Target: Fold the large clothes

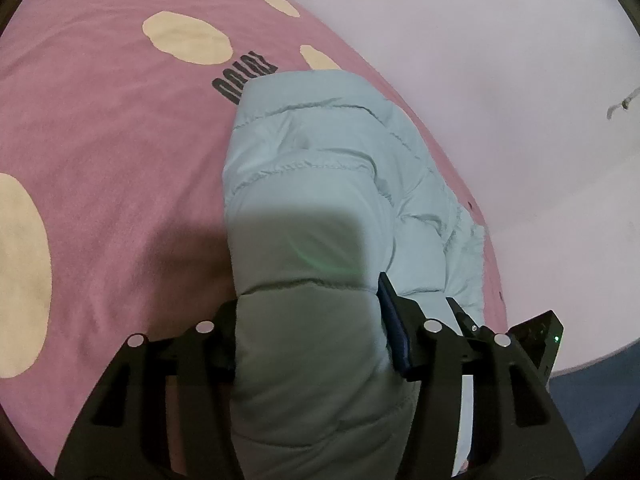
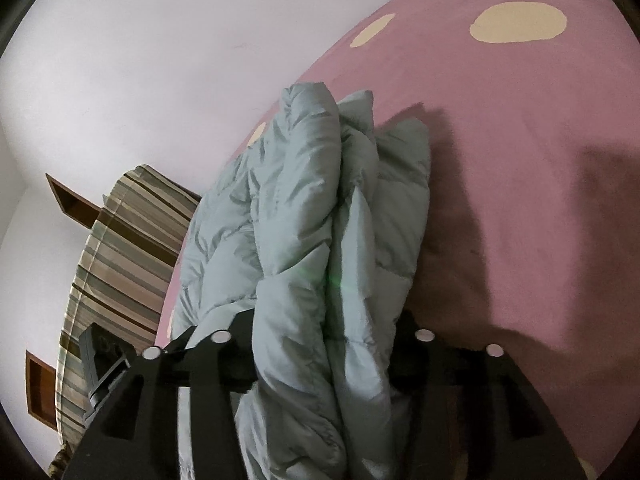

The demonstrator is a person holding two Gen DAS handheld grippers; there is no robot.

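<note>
A pink bedcover (image 1: pixel 100 160) with cream spots meets a pale wall (image 1: pixel 500 60); a striped cushion (image 2: pixel 120 248) beside.

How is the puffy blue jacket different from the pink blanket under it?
The puffy jacket is pale blue and plain; the pink blanket has cream spots. The jacket is bunched up in thick quilted folds; the blanket lies spread flat. The jacket is much smaller and lies on top of the blanket. Both are soft cloth.
</note>
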